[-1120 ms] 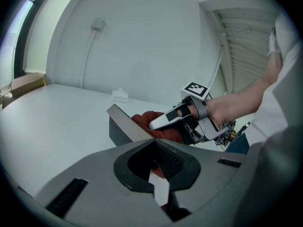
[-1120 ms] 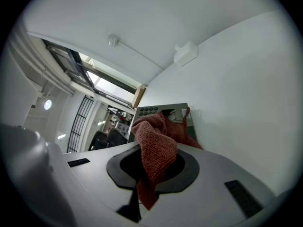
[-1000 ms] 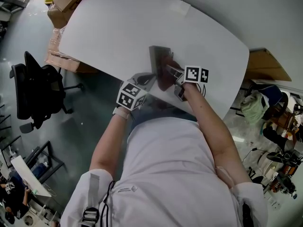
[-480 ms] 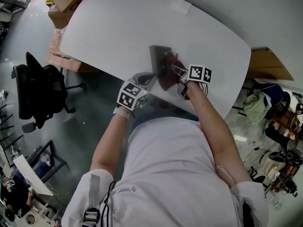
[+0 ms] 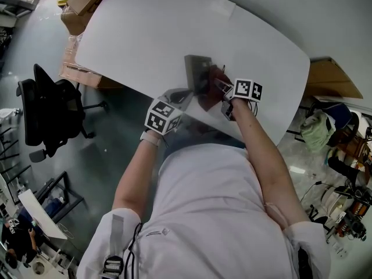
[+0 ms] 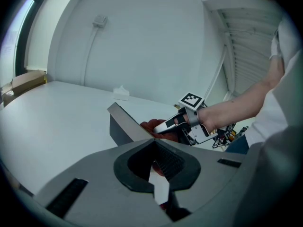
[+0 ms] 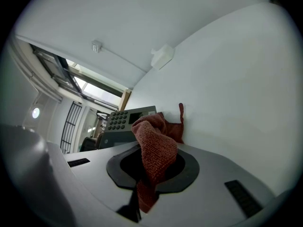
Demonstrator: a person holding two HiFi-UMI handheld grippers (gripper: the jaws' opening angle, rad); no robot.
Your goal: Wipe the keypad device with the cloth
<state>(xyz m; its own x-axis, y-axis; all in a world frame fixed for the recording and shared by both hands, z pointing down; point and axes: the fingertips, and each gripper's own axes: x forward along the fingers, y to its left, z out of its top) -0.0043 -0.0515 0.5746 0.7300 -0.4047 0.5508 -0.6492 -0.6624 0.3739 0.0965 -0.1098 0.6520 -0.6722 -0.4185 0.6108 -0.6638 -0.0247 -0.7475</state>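
- Sliding a touch farther across the keypad device (image 5: 195, 68), the right gripper (image 5: 216, 86) keeps the cloth (image 7: 154, 148) clenched (wiping looks well under way).
- Meanwhile the left gripper (image 5: 178, 98) pinches the device at the near edge of the tabletop (image 5: 145, 34).

White table (image 5: 133, 34) under left gripper (image 5: 182, 96) and right gripper (image 5: 220, 87). Black office chair (image 5: 49, 112) well left of left gripper. Cardboard boxes (image 5: 81, 4) past table's far-left edge. Flat cardboard (image 5: 328, 80) well right of right gripper.

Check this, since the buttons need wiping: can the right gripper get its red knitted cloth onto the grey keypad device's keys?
Probably yes. The right gripper is shut on the red knitted cloth, and the grey keypad device stands just beyond it, keys facing it, nothing between.
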